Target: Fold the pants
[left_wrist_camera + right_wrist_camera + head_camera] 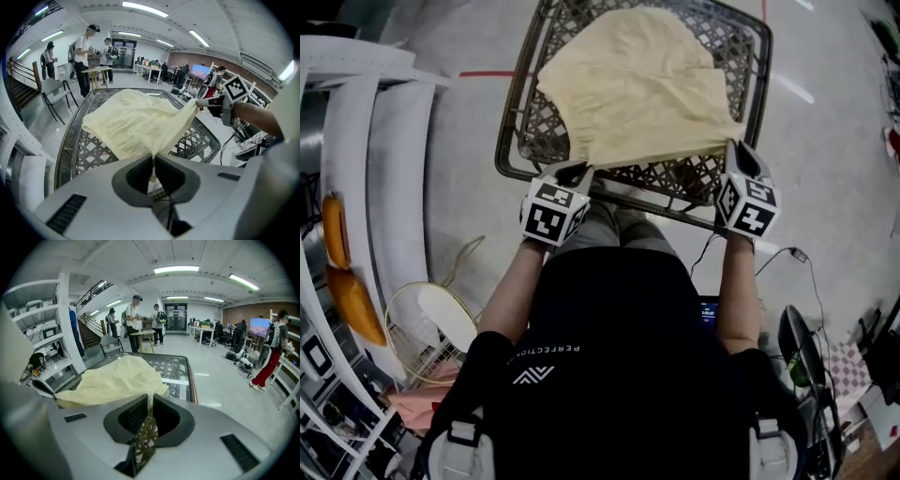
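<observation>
Pale yellow pants [637, 84] lie spread over a dark lattice table [717, 42], with their near edge lifted off it. My left gripper [577, 173] is shut on the near left corner of that edge, and the cloth [136, 124] runs from its jaws out over the table. My right gripper [733, 148] is shut on the near right corner, where a thin strip of the pants [119, 378] is pinched between the jaws. The cloth stretches taut between the two grippers. The right gripper [200, 101] also shows across the pants in the left gripper view.
The lattice table's metal rim [511, 122] frames the cloth. White shelving [366, 141] stands to the left, with a fan guard [427, 328] on the floor. Cables [787, 258] trail at the right. Several people [86, 51] stand at desks far across the room.
</observation>
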A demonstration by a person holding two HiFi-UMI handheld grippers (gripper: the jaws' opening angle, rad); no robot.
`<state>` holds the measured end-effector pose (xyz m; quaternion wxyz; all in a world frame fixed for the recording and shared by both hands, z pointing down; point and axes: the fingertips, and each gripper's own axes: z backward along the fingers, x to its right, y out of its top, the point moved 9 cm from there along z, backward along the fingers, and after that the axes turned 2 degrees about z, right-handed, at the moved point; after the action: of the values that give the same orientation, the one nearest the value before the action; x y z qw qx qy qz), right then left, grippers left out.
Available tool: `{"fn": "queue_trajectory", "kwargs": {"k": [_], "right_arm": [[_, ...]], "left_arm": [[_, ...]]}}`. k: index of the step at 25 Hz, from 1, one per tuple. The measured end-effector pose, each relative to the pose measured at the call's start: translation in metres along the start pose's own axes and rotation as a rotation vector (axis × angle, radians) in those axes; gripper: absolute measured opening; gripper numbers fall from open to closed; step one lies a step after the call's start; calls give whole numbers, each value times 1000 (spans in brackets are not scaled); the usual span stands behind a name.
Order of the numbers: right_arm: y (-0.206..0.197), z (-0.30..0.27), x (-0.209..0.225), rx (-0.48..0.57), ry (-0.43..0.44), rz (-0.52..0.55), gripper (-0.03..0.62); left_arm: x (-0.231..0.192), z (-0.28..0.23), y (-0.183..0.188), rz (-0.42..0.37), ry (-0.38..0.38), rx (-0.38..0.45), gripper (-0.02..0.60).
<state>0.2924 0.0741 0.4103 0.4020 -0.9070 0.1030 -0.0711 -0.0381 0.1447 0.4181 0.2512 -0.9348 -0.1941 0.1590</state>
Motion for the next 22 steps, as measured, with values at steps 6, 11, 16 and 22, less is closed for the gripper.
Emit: {"fn": "queue_trajectory", "kwargs": {"k": [6, 11, 16, 22], "right_arm": [[33, -15, -13, 41, 2, 9, 54], [57, -28, -17, 59, -18, 18, 54], [83, -50, -31, 66, -12, 29, 54], [116, -70, -45, 83, -8, 36, 54]], "left_arm": [[-21, 7, 18, -9, 22, 29, 25], [-33, 8, 37, -20, 12, 39, 25], [-53, 6, 48, -27, 4, 32, 25], [-78, 8, 66, -17, -9, 35, 25]]}}
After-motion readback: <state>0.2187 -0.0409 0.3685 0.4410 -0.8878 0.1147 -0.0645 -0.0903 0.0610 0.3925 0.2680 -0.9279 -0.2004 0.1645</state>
